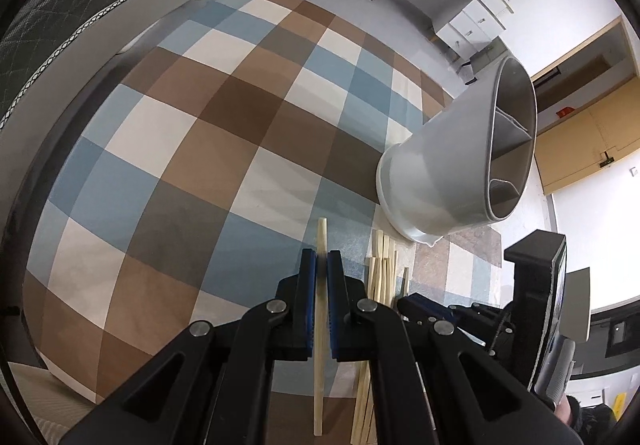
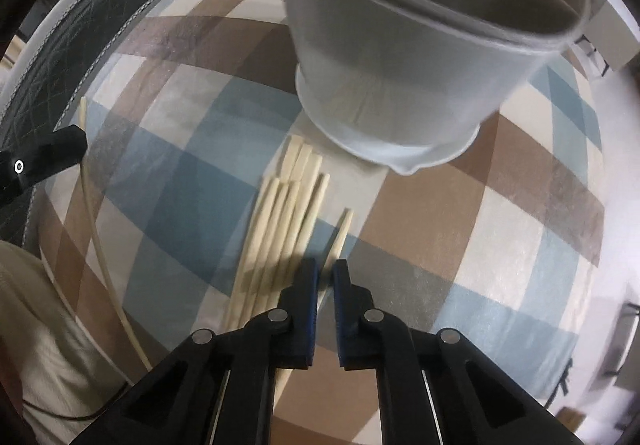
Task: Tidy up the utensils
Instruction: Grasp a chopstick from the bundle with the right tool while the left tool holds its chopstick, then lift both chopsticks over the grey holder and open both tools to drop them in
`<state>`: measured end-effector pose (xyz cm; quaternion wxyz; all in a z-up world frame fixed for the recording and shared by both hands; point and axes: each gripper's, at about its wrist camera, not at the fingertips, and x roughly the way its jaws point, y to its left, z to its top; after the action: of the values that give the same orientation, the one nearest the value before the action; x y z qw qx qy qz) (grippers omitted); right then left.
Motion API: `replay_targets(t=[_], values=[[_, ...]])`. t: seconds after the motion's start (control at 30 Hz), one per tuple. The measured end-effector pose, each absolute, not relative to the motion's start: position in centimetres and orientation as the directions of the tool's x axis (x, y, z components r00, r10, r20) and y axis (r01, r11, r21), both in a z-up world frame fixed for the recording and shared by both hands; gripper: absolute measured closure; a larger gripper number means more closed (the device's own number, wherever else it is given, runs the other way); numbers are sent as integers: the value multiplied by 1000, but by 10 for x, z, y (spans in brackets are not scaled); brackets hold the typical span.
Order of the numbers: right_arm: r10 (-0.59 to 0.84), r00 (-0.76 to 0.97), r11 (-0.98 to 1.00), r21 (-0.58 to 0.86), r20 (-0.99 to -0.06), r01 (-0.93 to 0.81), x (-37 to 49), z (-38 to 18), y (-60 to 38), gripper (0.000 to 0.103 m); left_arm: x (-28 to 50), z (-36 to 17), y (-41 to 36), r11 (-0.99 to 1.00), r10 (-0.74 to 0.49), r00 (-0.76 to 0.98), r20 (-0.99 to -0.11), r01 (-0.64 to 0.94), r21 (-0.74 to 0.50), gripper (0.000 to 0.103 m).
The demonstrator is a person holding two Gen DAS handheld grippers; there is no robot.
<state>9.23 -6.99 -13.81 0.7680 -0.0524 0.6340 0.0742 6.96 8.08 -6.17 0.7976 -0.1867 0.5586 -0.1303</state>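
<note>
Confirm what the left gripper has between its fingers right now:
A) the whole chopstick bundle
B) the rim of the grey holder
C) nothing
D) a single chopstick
D: in the left wrist view, the left gripper is shut on one chopstick, apart from the bundle beside it.

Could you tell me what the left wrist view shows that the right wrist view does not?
Only the left wrist view shows the left tongs shut on a single chopstick, the holder's divided inside and the room's cabinets. Only the right wrist view shows the right tongs shut on a separate chopstick, and the holder's spouted base. Both show the grey utensil holder, the chopstick bundle and the checked cloth.
</note>
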Motion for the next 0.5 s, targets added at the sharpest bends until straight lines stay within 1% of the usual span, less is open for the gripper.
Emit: replay_targets(t=[0.13,0.2,0.3,0.33,0.37,0.5], values=[[40,185,986,8,-982,-169,92,-137,-71,98,69,-61,79,896,-419,344,-840,7,-444,102],[28,200,984,-8,-979,-179,92,-136,-67,93,69,-61,80,897,-417,345,-841,9,-442,102],[15,254,982,-34,-967,-187,88,-135,-61,93,68,-62,82,900,-411,346,-843,9,-435,102],[17,269,982,-34,-963,-184,88,-134,-59,93,67,-63,82,902,-407,347,-845,7,-432,102],[23,282,983,-29,-959,-179,87,-134,-58,97,67,-63,82,904,-403,347,-847,7,-427,102],[71,335,987,16,-940,-163,78,-132,-63,99,64,-63,77,926,-361,351,-864,21,-378,102]])
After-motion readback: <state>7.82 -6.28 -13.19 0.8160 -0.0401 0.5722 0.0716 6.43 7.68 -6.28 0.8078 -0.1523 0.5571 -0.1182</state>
